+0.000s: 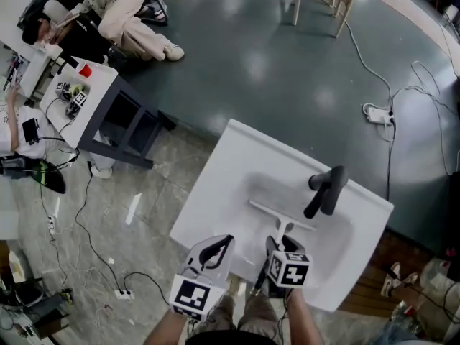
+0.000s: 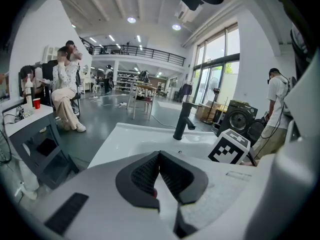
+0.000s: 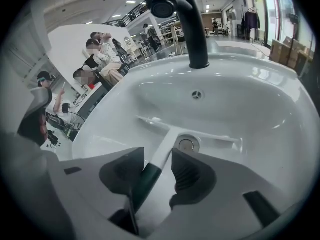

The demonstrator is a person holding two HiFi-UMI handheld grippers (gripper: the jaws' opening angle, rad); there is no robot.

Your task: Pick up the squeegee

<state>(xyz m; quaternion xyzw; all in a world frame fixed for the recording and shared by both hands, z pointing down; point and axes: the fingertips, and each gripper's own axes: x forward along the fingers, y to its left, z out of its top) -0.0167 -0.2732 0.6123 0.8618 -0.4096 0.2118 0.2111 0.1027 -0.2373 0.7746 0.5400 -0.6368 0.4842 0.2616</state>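
Closest to the head camera, at 6 o'clock, the person's two hands hold the white two-jaw tools over the near rim of a white ceramic rectangular washbasin (image 1: 228, 157). The right gripper (image 1: 284, 241) tips steeply down into the bowl. Its own view shows its dark ribbed jaws spread, one on each side of the handle of the white plastic squeegee (image 3: 169, 134). The dark green grip end lies against the pad at 9 o'clock, with a gap to the pad at 3 o'clock.

The squeegee lies in the bowl, its long blade running from 10 to 4 o'clock just before the round metal drain (image 3: 186, 144), and its handle points back to 6 o'clock.

The left gripper (image 1: 224, 243) hangs just beside the right one, at its 9 o'clock. Its jaws are pressed together at the tips with nothing between them.

A matt black curved tap (image 1: 327, 189) stands on the basin's far edge at 2 o'clock.

Well apart, at 10 o'clock, a small white-topped side table (image 1: 97, 99) carries a red cup (image 1: 85, 70). A white power strip (image 1: 377, 113) lies on the grey floor at 2 o'clock.
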